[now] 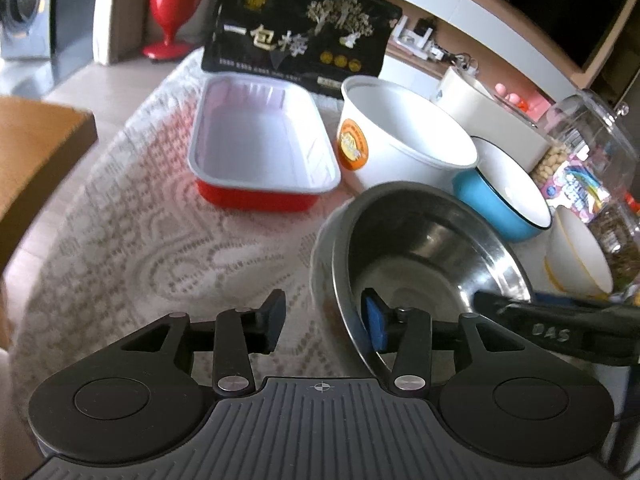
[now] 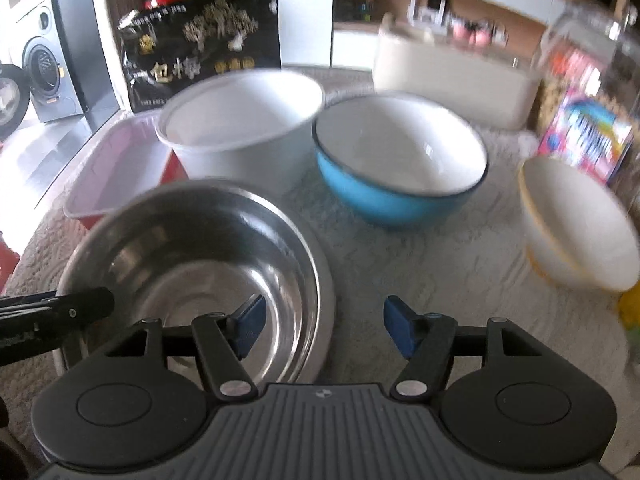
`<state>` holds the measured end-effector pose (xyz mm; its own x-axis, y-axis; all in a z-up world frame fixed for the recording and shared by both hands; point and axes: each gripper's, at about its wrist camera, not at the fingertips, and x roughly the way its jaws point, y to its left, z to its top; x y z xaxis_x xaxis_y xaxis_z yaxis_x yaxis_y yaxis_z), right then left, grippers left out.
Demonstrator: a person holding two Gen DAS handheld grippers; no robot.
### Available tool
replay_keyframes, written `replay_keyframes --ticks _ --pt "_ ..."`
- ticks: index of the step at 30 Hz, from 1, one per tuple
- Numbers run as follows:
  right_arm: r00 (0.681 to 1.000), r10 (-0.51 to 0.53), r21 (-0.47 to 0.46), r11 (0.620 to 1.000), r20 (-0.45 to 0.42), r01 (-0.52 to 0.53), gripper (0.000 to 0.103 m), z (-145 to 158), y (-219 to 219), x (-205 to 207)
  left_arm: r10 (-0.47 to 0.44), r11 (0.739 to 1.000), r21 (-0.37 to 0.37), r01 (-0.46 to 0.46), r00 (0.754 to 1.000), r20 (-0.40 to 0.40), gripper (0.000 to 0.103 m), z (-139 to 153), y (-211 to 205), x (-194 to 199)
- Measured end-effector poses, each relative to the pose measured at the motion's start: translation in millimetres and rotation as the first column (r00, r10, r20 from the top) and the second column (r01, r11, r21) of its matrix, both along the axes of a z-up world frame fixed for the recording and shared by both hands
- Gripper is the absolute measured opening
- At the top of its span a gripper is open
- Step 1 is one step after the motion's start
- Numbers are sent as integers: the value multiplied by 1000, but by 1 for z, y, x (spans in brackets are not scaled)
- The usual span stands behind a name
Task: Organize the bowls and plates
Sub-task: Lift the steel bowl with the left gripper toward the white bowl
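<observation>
In the left wrist view, the steel bowl is seen tilted on the lace tablecloth, its mouth turned toward the camera, with the left gripper spread across its near rim. In the right wrist view, the same bowl is seen at front left, before the white paper bowl and blue bowl; the right gripper is held apart, one finger inside the rim, one outside.

"一包棒" is printed in large gold characters on the black bag; "DAS" is embossed on the right gripper.
</observation>
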<state>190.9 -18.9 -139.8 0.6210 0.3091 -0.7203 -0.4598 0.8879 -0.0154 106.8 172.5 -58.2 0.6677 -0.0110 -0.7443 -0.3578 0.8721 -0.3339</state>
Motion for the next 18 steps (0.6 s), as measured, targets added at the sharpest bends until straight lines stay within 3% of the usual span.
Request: replay_keyframes --ticks 5,11,18 --pt "987 6 95 995 -162 9 68 -18 -6 17 -21 998 -63 21 1000 -5 43 -8 0 2" --pt "985 18 128 992 -173 5 66 -17 -2 14 -50 993 -104 48 999 -20 34 -13 -3 6" --pt "982 16 125 992 -188 8 66 -16 1 3 -10 996 -92 8 1000 -17 33 -9 2 2"
